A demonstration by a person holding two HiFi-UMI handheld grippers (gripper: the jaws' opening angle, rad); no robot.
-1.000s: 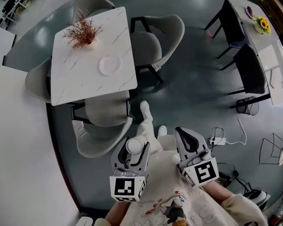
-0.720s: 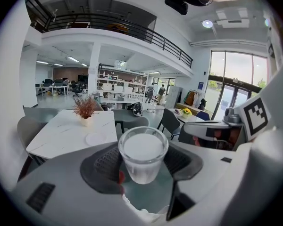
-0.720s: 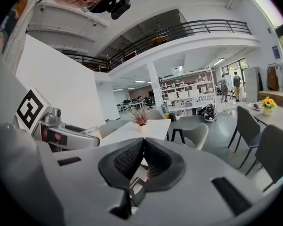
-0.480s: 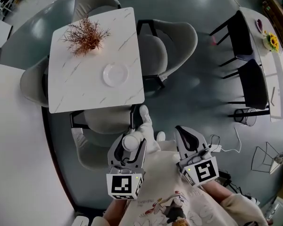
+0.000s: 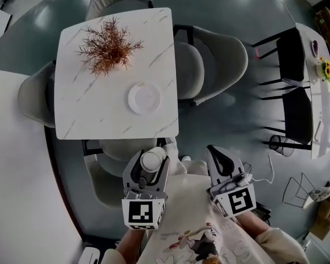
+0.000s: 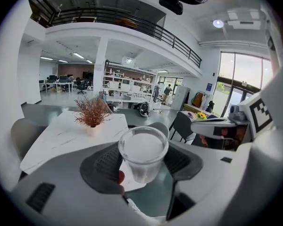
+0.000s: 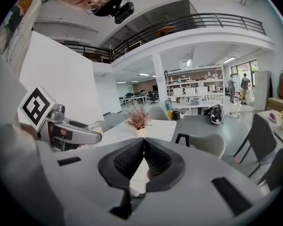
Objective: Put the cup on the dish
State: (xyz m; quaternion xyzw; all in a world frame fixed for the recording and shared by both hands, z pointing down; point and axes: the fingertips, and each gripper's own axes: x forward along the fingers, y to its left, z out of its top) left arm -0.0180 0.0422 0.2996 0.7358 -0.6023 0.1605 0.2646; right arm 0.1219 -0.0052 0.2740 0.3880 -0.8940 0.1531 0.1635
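Drawing closer to the square white table [image 5: 88, 111] than 0.5 s ago: larger in the head view now, its near edge lower in frame and just ahead of the left gripper [image 5: 152, 159]. Carried forward with it, the cup [image 5: 151, 161], in the same grip as before.

Standing at the table's far left corner: 1 dry, rust-brown twiggy plant [image 5: 107, 51] in a small pale pot. Marked with thin grey veins, marble-like, all over the tabletop. Lying toward the near right corner: the dish [image 5: 145, 98], round, white, shallow, smooth. Tucked against the right edge: 1 grey curved shell chair [image 5: 209, 65].

Pinched upright between the left gripper's [image 6: 142, 163] 2 dark ribbed pads [image 6: 106, 166]: the cup [image 6: 142, 154], clear, round, slightly tapered, milky white inside, off the table and short of its near edge, well apart from the dish.

Held further right, the right gripper [image 5: 220, 157]: pads pressed together [image 7: 144, 147] with nothing between, grey moulded body, marker cube behind.
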